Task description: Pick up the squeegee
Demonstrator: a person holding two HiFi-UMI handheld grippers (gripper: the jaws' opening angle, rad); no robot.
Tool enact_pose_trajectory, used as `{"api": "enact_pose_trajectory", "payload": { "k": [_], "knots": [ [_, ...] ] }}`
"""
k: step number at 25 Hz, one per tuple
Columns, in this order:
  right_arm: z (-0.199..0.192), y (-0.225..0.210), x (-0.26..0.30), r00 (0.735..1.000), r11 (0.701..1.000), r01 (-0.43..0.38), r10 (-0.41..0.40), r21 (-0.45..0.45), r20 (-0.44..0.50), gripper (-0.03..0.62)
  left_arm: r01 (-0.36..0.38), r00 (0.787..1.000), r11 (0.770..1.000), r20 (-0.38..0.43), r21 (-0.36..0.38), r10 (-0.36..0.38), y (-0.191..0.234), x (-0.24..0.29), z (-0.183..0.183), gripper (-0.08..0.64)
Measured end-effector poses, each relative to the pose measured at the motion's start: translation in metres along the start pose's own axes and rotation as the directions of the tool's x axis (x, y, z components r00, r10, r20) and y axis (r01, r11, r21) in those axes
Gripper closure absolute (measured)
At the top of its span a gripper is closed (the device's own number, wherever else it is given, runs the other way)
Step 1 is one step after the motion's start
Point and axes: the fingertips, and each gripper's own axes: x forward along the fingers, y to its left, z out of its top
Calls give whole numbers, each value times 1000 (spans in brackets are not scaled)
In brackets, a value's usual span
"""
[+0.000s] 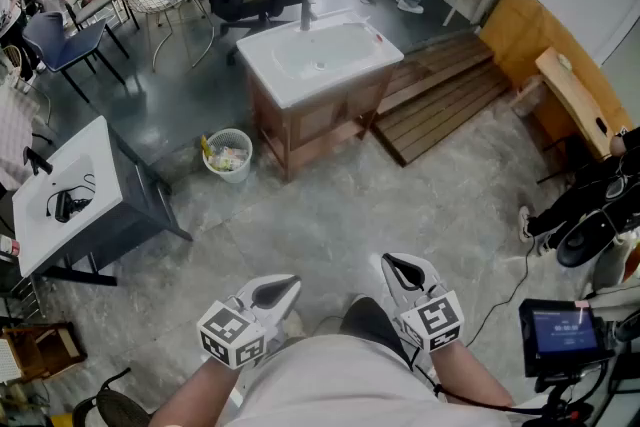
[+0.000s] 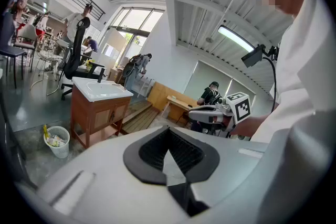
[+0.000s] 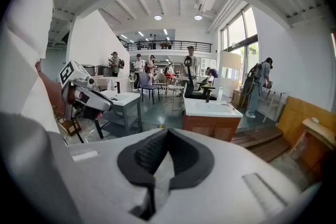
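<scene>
I make out no squeegee in any view. In the head view both grippers are held close in front of the person's body, above the grey floor. The left gripper (image 1: 283, 288) is shut with nothing between its black pads, and so is the right gripper (image 1: 393, 264). Along its own jaws the left gripper (image 2: 168, 132) faces a wooden vanity (image 2: 97, 107), with the right gripper (image 2: 218, 112) showing off to the side. The right gripper (image 3: 167, 134) faces the same vanity (image 3: 210, 118), and the left gripper (image 3: 84, 96) shows at its left.
The wooden vanity with a white basin (image 1: 320, 55) stands ahead, a white wastebasket (image 1: 228, 155) beside it. A white sink table (image 1: 100, 165) is at the left, wooden pallets (image 1: 440, 95) at the right. A seated person in black (image 1: 590, 205) and a screen on a stand (image 1: 560, 330) are at the right edge.
</scene>
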Motion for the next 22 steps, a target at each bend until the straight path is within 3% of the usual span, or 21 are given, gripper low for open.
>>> {"api": "enact_pose_trajectory", "payload": {
  "k": [6, 10, 17, 22],
  "knots": [
    [2, -33, 10, 1000, 1000, 30, -30, 1, 5, 591, 2, 1000, 1000, 17, -1, -2, 10, 23, 12, 552],
    [-1, -75, 32, 1000, 1000, 5, -5, 14, 5, 591, -11, 1000, 1000, -4, 12, 11, 21, 63, 26, 552],
    [1, -186, 80, 999, 999, -52, 52, 0, -6, 589, -57, 998, 997, 1, 46, 57, 38, 167, 86, 552],
    [-1, -254, 102, 998, 997, -67, 67, -26, -6, 550, -99, 995, 992, 16, 72, 98, 48, 232, 126, 552]
  ]
}}
